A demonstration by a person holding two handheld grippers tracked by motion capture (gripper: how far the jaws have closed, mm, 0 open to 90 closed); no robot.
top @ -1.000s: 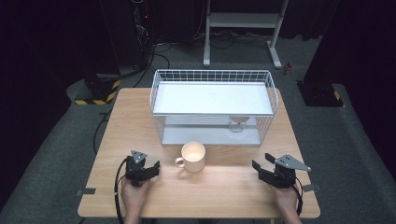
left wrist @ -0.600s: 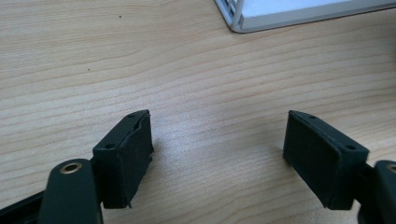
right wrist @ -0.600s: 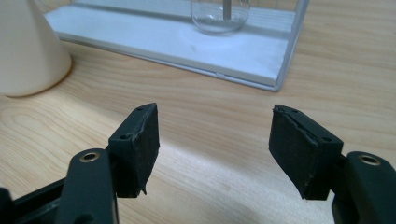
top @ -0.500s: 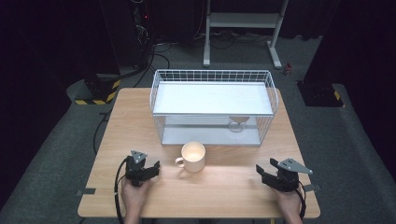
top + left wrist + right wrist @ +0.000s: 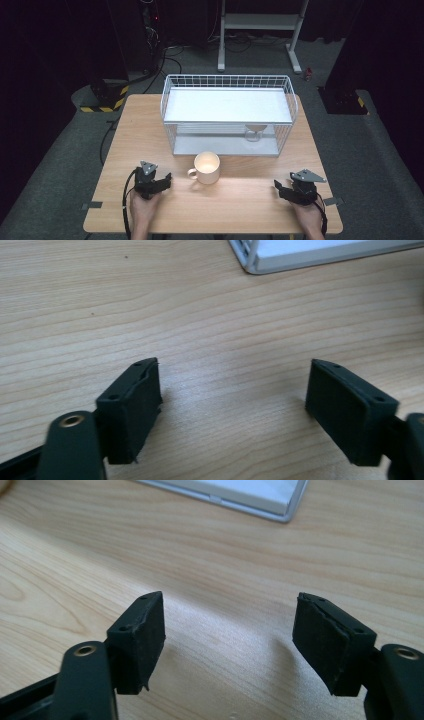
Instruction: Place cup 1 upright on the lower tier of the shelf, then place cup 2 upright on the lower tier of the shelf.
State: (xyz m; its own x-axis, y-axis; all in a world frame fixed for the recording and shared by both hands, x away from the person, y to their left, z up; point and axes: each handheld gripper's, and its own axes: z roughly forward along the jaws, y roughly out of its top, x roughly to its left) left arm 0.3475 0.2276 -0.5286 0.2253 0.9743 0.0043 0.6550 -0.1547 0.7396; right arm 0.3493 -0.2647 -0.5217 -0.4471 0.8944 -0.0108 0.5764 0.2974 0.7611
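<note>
Wooden table (image 5: 150,125) carries a white wire basket (image 5: 227,116) at the far side and a cream mug (image 5: 206,167) just near of it, both unmoved. Left gripper (image 5: 159,181), jaws wide and empty, rests left of the mug as before. Right gripper (image 5: 286,190), jaws also wide and empty, has drawn slightly nearer the table's near right edge.
</note>
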